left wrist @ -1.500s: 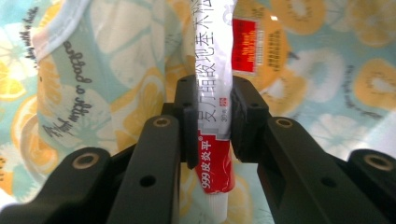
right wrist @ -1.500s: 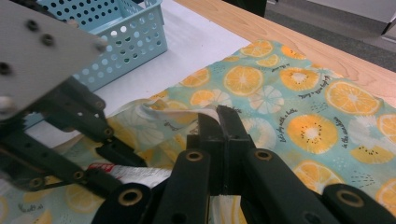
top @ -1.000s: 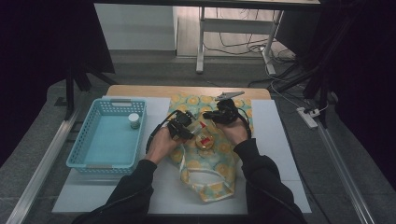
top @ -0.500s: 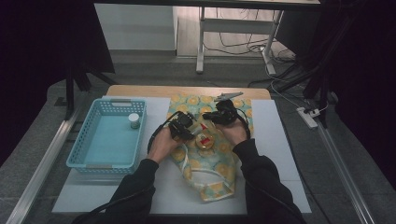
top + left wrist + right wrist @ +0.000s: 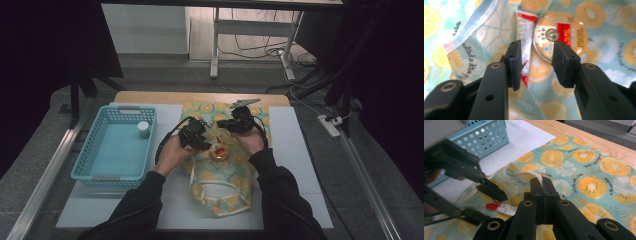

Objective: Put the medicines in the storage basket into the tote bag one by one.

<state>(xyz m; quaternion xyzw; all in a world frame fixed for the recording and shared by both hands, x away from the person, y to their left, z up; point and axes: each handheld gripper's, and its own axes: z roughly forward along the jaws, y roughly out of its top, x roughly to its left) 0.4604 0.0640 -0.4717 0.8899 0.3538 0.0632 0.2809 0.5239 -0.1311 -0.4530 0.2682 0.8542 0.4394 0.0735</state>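
In the high view, a fruit-printed cloth bag (image 5: 222,165) is seen spread on the white mat (image 5: 295,165) of the wooden table (image 5: 200,97), with both grippers held over its middle and a small round tin (image 5: 219,152) just between the hands. What lies beside that tin is made plain in the left gripper view: a red-and-white tube (image 5: 525,37) is seen lying lengthwise just beside the round gold tin with a red label (image 5: 560,36), both resting on the bag's fabric. The left gripper (image 5: 537,63) has just been opening, and its fingers are seen apart above the tube and tin, pressing on neither. In the right gripper view, the right gripper (image 5: 542,188) is seen with its fingers closed on a white-trimmed edge of the bag, which is lifted into a fold; the tube (image 5: 501,208) is seen beneath the left gripper's fingers (image 5: 496,192). A light blue plastic basket (image 5: 82,167) holding a small white-capped jar (image 5: 143,129) stands well apart to the left. Bare mat is left open to the right of the bag and between bag and basket.
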